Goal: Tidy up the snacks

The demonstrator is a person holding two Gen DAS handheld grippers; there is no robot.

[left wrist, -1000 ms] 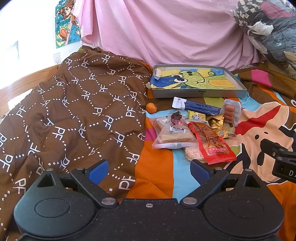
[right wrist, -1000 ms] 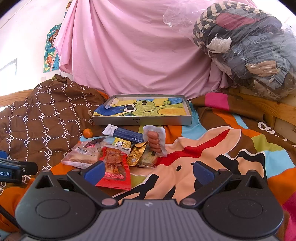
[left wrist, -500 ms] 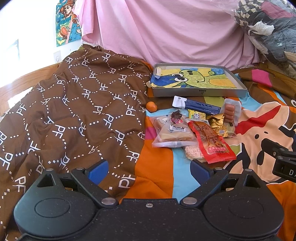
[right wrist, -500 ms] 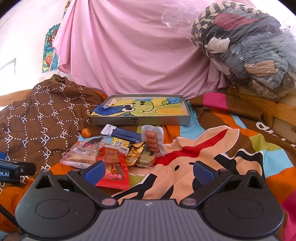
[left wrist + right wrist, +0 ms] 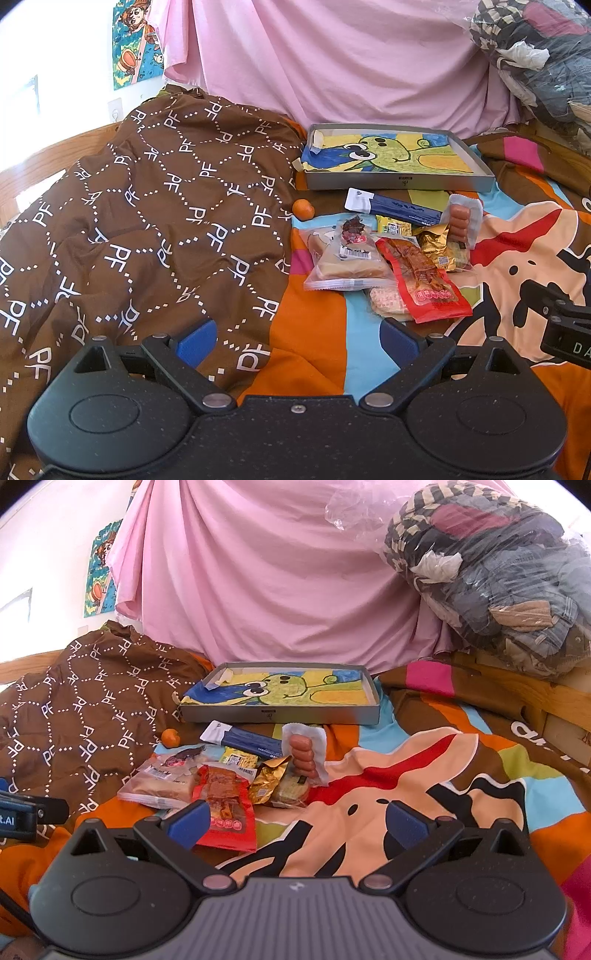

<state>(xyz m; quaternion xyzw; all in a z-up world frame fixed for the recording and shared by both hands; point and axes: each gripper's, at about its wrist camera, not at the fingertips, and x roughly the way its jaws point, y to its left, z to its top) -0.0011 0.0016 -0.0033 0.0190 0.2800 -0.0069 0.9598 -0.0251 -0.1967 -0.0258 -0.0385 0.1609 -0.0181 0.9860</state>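
Both claws wide open, nothing held. Left gripper (image 5: 297, 341) hovers over the bedspread (image 5: 317, 332) near the brown blanket (image 5: 147, 221); right gripper (image 5: 295, 821) hovers just in front of the snack pile. Snacks lie heaped on the bed below the tray (image 5: 280, 714): red packet (image 5: 225, 805) closest, bread bag (image 5: 159, 786) to its left, sausages (image 5: 304, 755) upright at the right, blue bar (image 5: 247, 740) w/ small orange (image 5: 170, 737) at the back. Tray holds no snacks.

Glossy red plastic packet (image 5: 424, 284) (crinkled) lies on matt cloth bedspread (image 5: 325, 332).
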